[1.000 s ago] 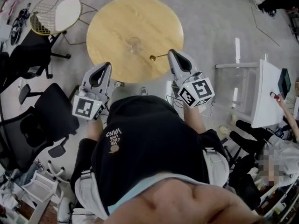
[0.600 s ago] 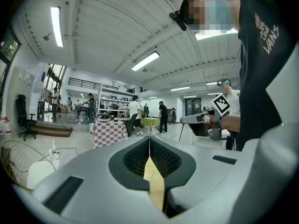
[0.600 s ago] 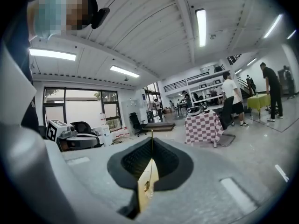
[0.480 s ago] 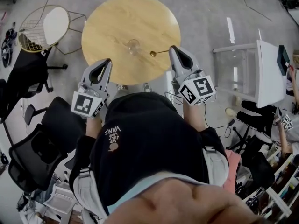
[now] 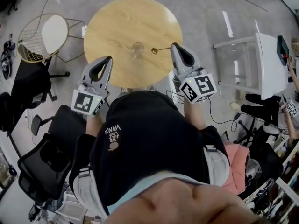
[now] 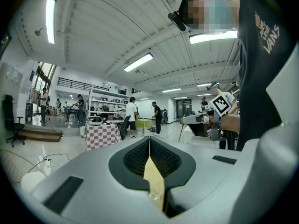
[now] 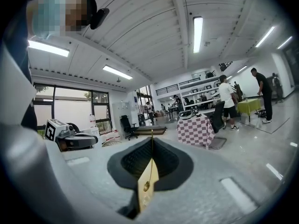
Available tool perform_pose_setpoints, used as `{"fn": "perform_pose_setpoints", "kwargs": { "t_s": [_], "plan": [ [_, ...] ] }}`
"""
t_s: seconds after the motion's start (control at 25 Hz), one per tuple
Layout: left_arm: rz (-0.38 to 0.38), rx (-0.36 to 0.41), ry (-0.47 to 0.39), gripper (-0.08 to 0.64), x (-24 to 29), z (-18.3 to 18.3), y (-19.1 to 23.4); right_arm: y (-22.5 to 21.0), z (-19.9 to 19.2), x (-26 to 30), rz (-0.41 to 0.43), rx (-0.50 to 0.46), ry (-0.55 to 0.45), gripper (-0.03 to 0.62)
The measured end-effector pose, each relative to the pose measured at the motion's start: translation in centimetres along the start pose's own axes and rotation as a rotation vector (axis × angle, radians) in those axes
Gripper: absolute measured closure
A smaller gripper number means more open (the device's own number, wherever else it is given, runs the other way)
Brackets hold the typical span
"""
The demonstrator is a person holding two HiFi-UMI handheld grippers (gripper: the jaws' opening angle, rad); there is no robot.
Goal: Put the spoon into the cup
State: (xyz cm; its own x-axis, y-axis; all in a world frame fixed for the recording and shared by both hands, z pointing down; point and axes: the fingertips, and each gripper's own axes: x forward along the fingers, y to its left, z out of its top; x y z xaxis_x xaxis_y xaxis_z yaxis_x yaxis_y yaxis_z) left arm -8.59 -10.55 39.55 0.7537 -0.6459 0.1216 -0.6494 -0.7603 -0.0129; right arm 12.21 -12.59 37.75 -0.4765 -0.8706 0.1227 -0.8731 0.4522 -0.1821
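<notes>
Head view: a clear cup [image 5: 137, 49] stands upright near the middle of the round wooden counter [image 5: 117, 17]. It looks empty. The spoon [image 5: 160, 50] is at the cup's 3 o'clock. Its bowl points toward the cup and lies just beside it, not over the rim. Its thin handle runs back into the tip of the right gripper [image 5: 174, 47]. The left gripper [image 5: 107, 61] hangs at the cup's 7 o'clock, by the counter's near edge and well apart from the cup.

Left gripper view: the left gripper [image 6: 149, 141] has its jaws pressed together along one seam, with nothing between them. Through the wedge below the seam, the cup [image 6: 154, 191] shows on a strip of counter [image 6: 150, 169].

Right gripper view: the right gripper [image 7: 152, 141] has its jaws closed on the spoon's handle. The spoon [image 7: 146, 185] reaches forward from the seam, its bowl seen against a sliver of counter [image 7: 143, 200]. No cup shows here.

By my reading, the pickup is done and the carry is nearly over. What remains is to bring the bowl above the rim, lower it in and let go.
</notes>
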Motion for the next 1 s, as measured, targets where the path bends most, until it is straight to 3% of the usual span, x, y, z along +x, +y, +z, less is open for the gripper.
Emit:
{"fn": "perform_pose_setpoints", "kwargs": {
  "t_s": [0.2,0.6,1.0],
  "plan": [
    [-0.017,0.003,-0.010,0.563,-1.2,-0.3,2.7,1.8,0.1,2.1,-0.019,-0.012,-0.008,0.594],
    [-0.064,0.000,-0.026,0.563,-0.6,-0.3,3.9,2.6,-0.6,4.0,-0.049,-0.017,-0.007,0.594],
    [-0.061,0.001,-0.020,0.563,-1.6,-0.8,5.4,3.4,-2.3,5.6,-0.058,-0.012,0.009,0.594]
  ]
}}
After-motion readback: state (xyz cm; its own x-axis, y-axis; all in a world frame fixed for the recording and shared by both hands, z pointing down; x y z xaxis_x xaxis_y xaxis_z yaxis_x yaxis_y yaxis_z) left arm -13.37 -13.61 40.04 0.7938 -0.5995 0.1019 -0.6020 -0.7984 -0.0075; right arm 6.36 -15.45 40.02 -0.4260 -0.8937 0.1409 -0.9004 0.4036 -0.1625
